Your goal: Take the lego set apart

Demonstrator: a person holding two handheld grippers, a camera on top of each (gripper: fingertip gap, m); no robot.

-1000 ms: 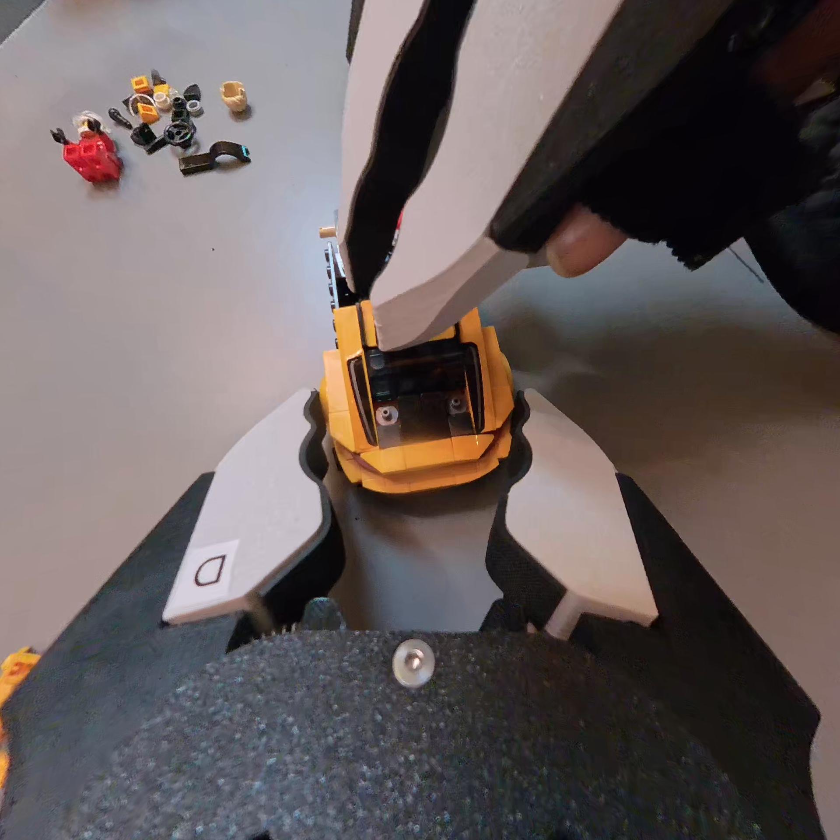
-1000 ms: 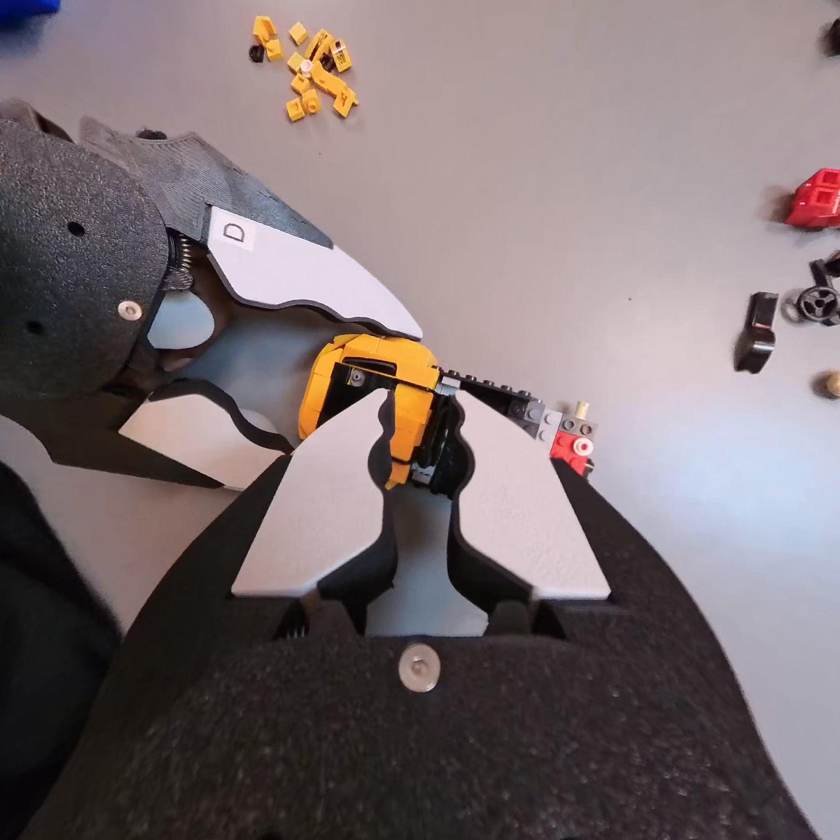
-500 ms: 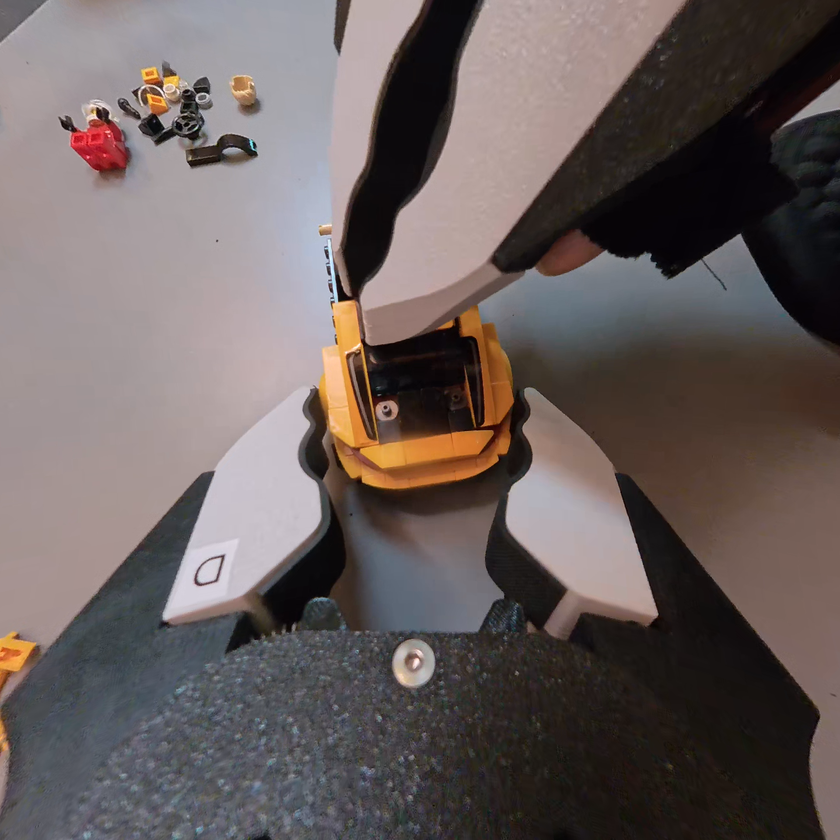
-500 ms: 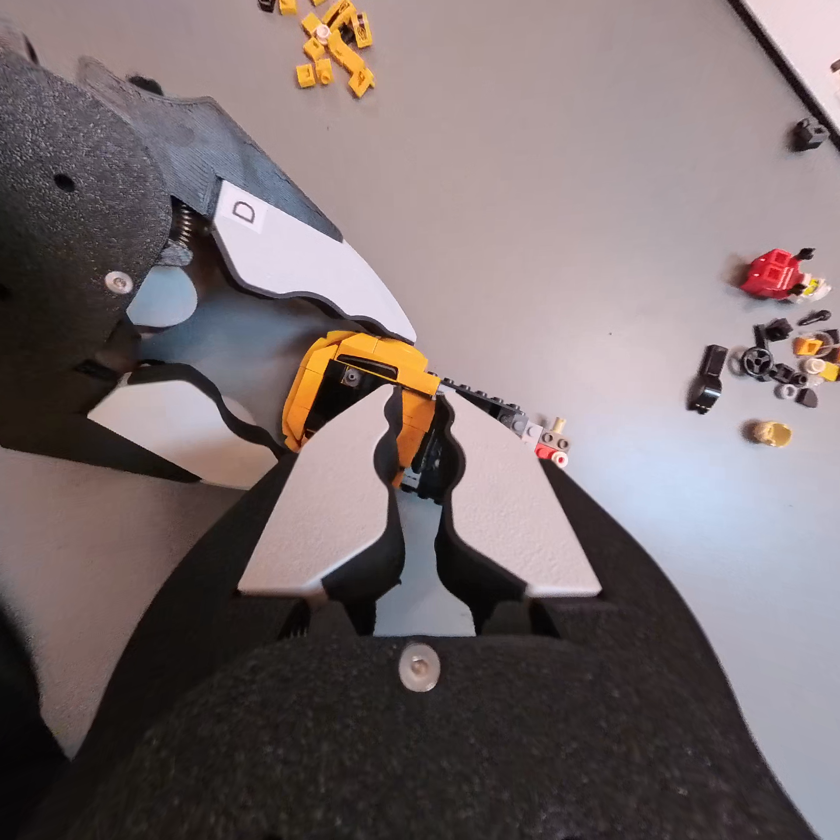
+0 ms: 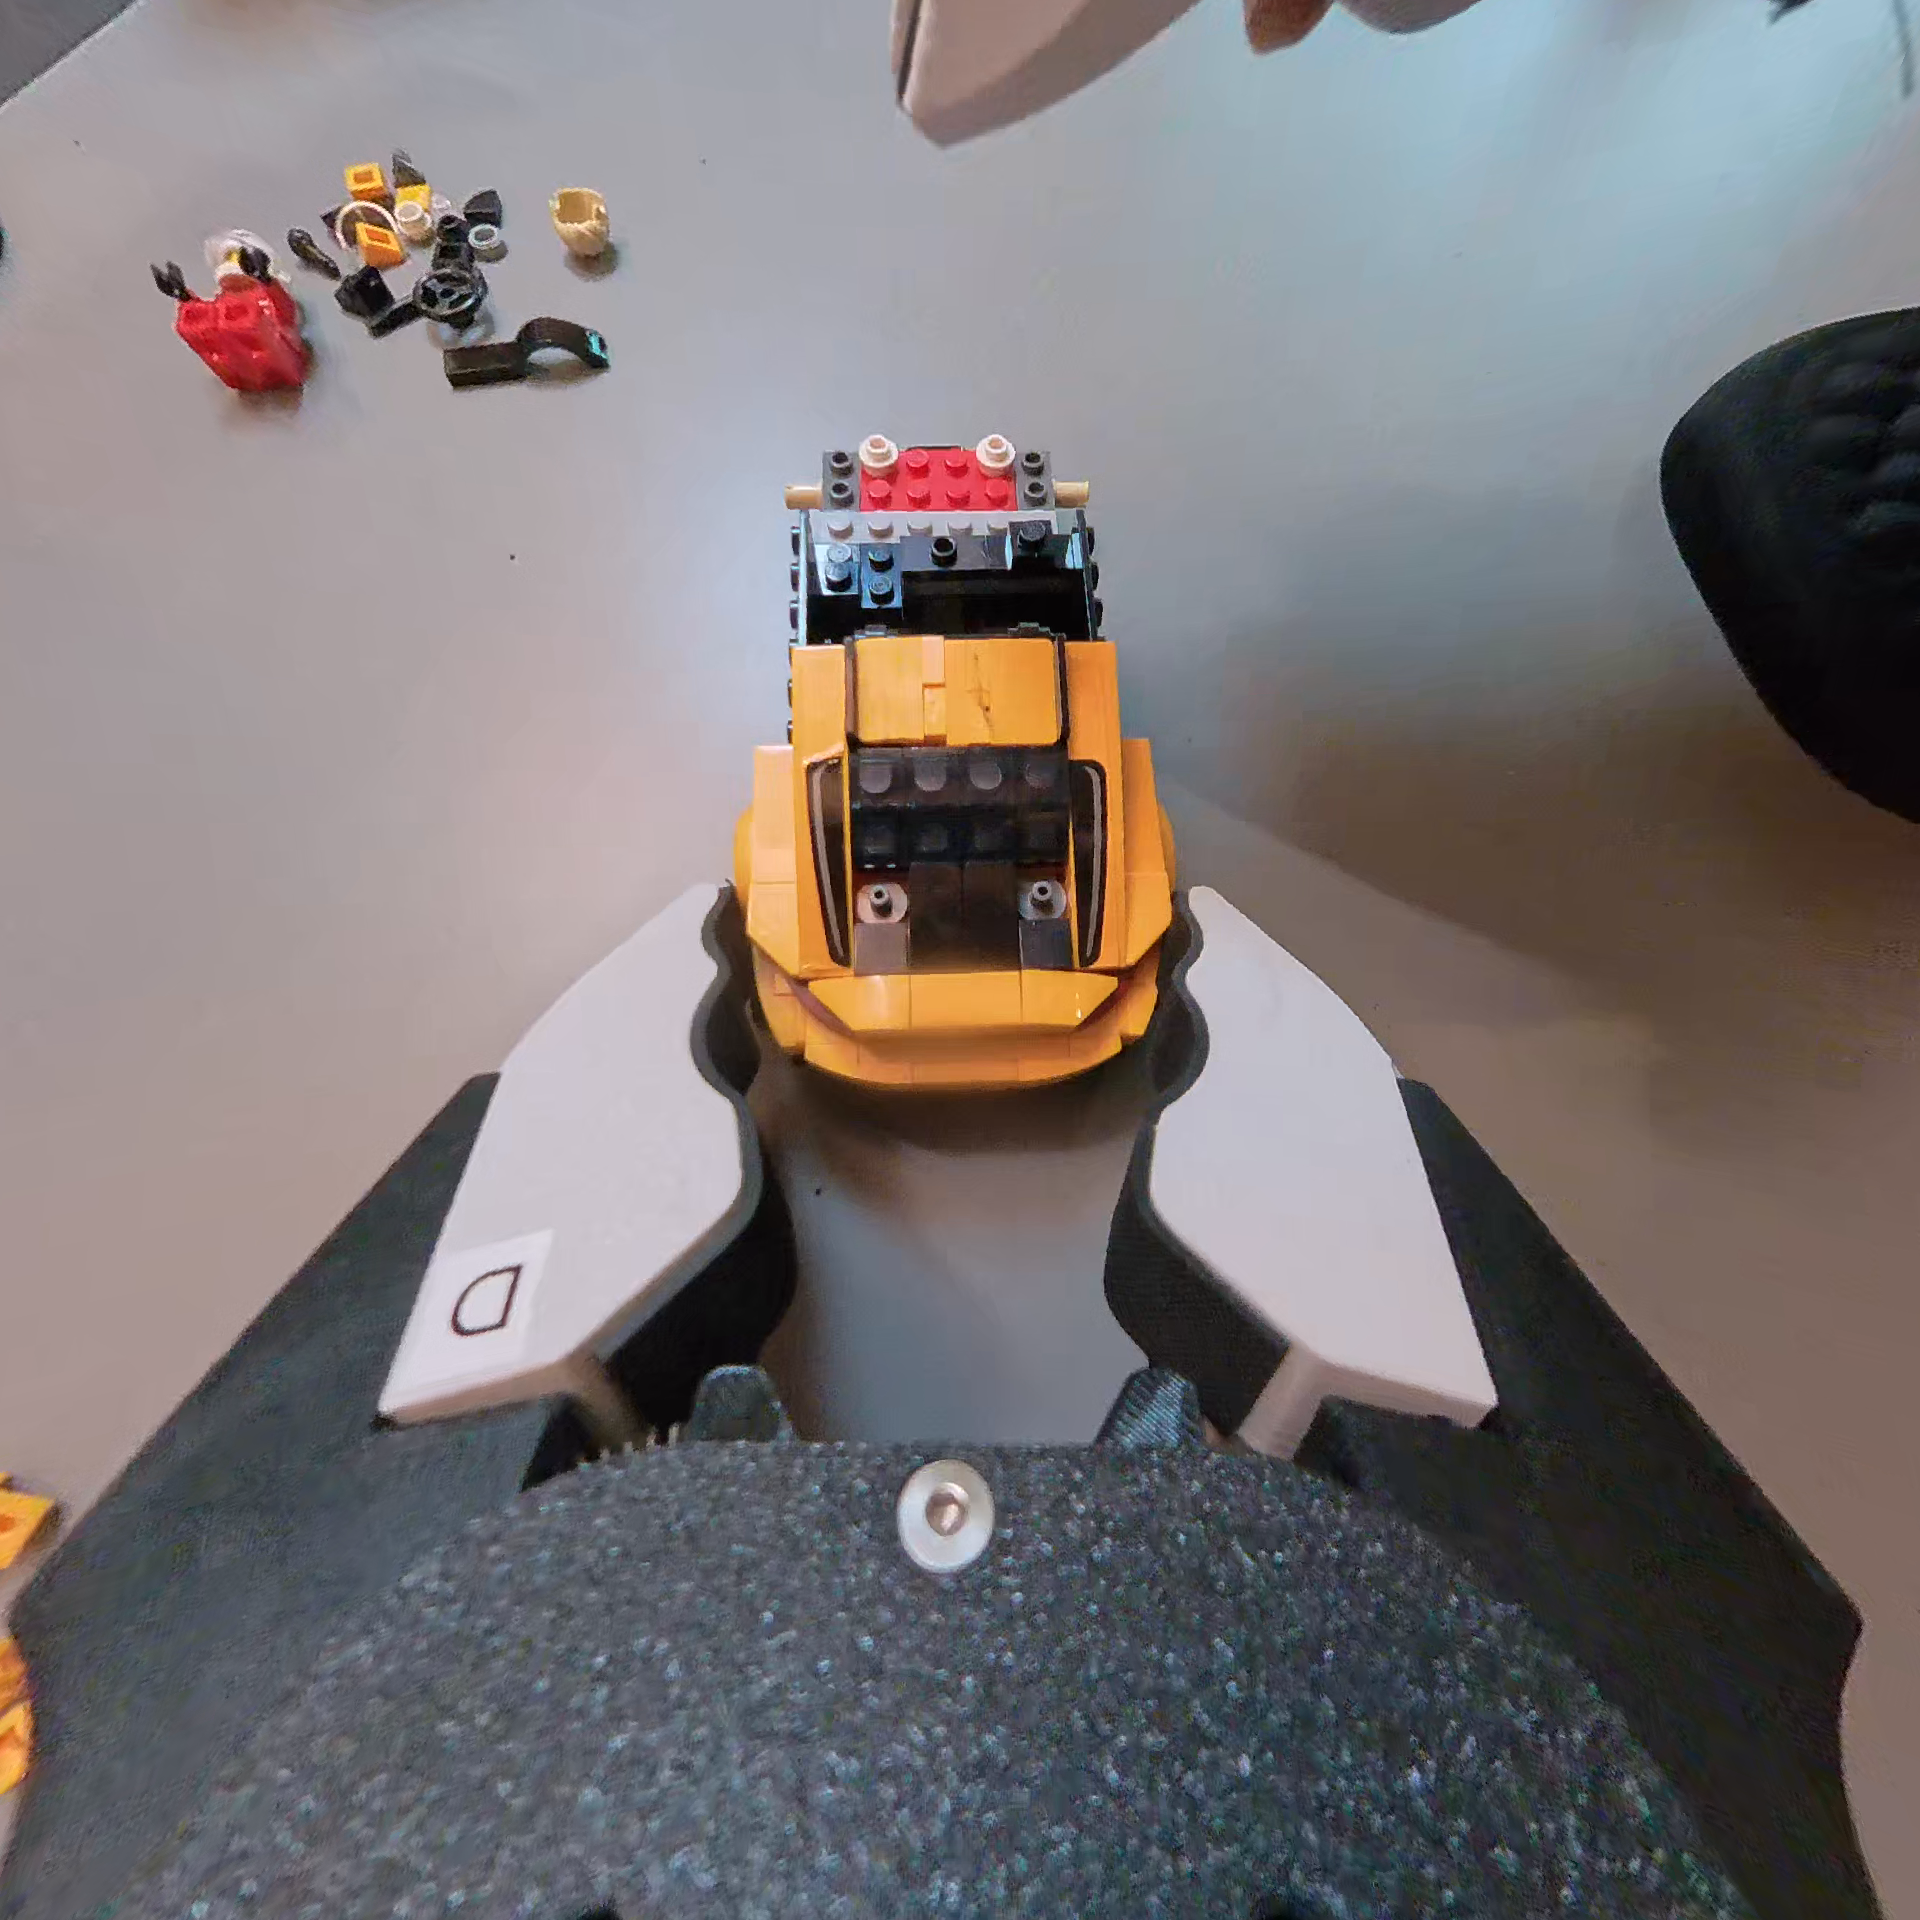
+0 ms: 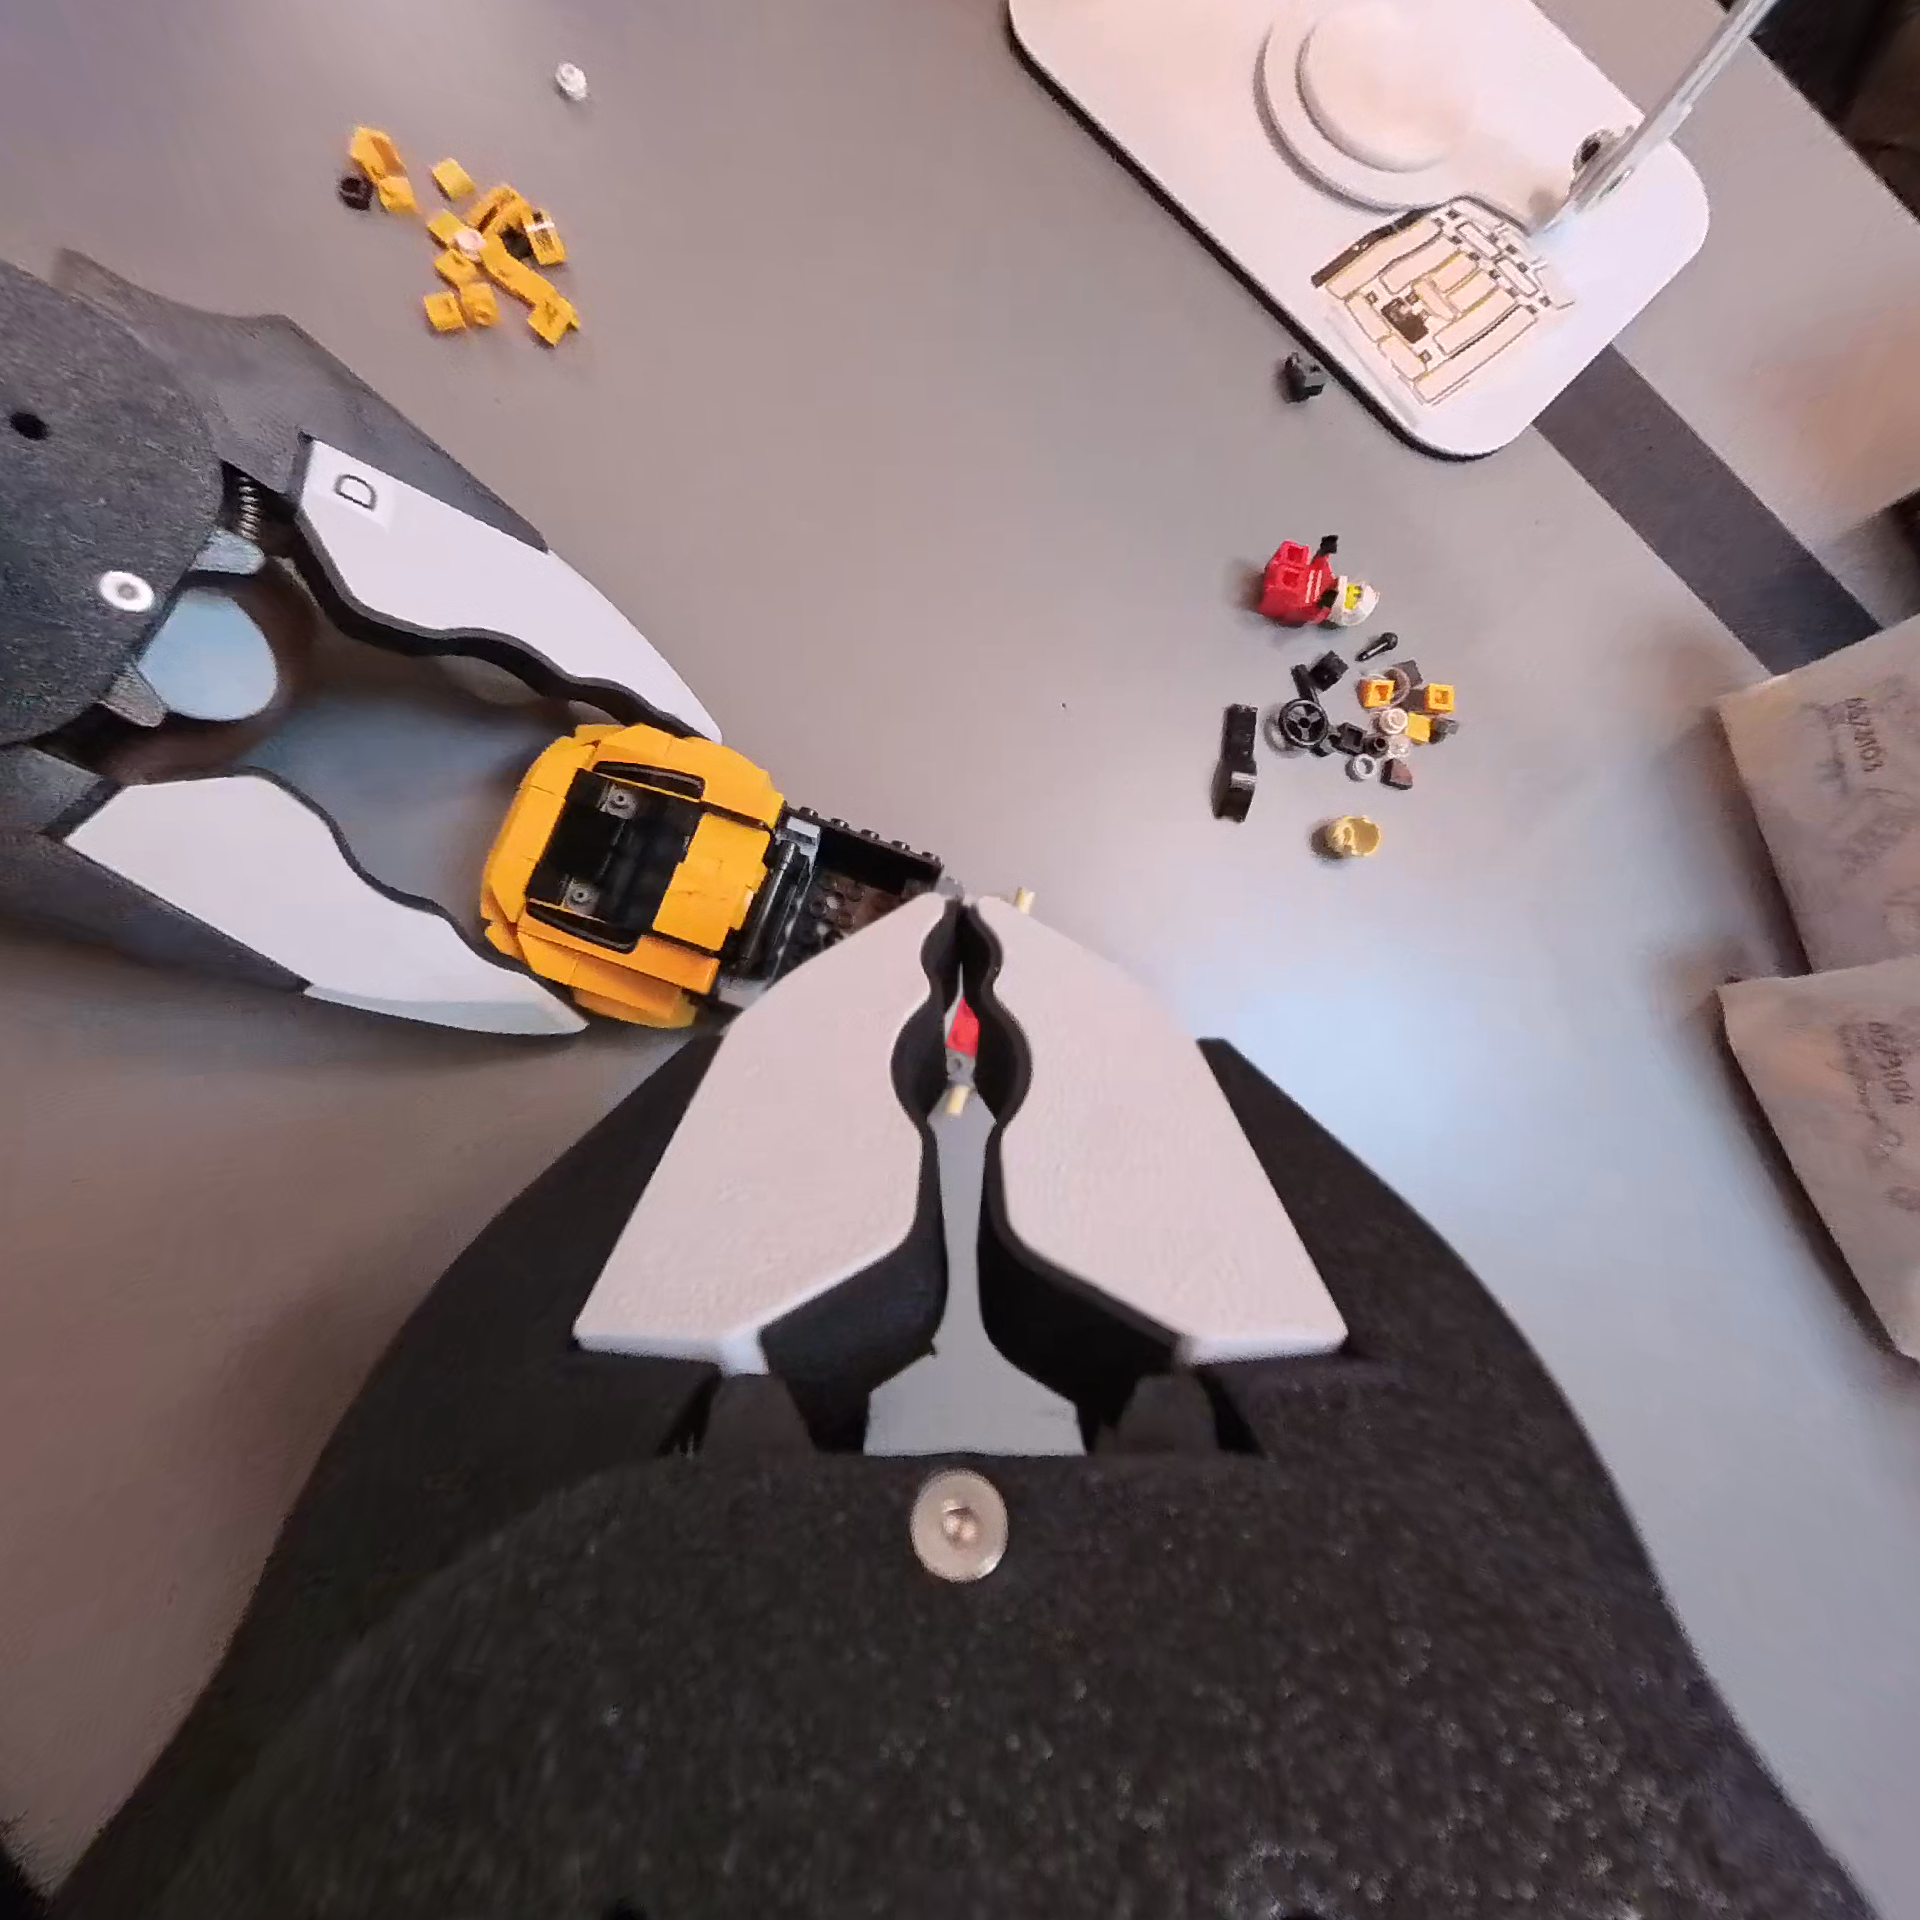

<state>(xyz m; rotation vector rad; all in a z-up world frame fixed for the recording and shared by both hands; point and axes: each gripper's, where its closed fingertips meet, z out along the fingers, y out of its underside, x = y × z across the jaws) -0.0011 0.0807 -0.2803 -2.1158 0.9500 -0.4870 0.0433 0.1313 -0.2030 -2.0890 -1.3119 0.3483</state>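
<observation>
Grey counter [image 5: 312, 727] carrying a half-stripped yellow lego car [image 5: 951, 831] and scattered loose pieces

At the counter's middle the car sits with its yellow end between the spread fingers of the left gripper [image 5: 956, 914], which flank it on both sides; its far end shows bare black, grey and red studs. Above that far end the right gripper [image 6: 958, 909] hovers with tips nearly together, holding nothing visible. Beyond lie a yellow brick pile [image 6: 478, 244], a red piece [image 5: 241, 335] and small black parts [image 5: 436, 286]
</observation>
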